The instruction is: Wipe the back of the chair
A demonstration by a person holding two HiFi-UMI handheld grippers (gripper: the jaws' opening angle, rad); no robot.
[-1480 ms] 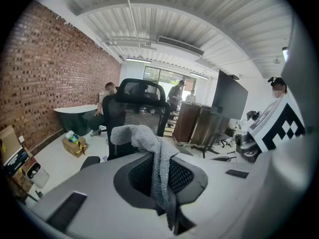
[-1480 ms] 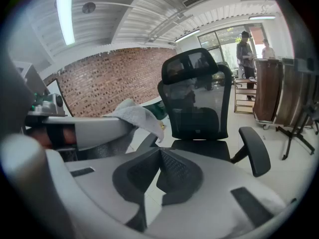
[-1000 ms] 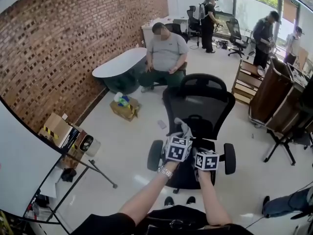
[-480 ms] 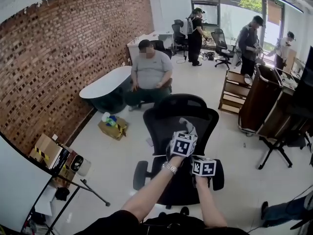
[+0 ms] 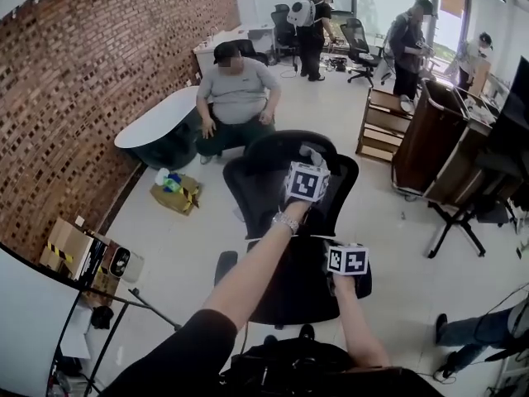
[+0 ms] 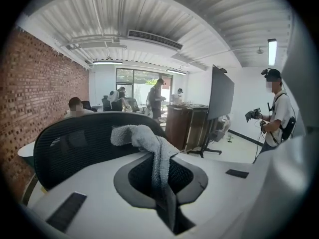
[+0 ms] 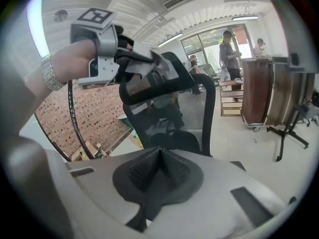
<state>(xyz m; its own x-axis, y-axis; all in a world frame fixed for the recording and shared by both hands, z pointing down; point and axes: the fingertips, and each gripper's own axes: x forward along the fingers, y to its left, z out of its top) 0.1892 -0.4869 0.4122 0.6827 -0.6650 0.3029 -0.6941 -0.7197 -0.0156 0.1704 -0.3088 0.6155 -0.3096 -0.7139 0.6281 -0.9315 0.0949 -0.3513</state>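
A black mesh office chair stands in front of me, its back facing me. My left gripper is raised at the top of the chair back, shut on a grey cloth that drapes over the upper edge. My right gripper sits lower, by the seat, shut with nothing between its jaws. In the right gripper view the left gripper shows up at the chair's top.
A person sits on a chair beyond, beside a dark oval table. A cardboard box lies on the floor at left. Wooden cabinets and a black stand are at right. Other people stand at the back.
My left gripper has risen with the cloth from the middle of the chair back to its top edge. The right gripper has stayed low by the seat.
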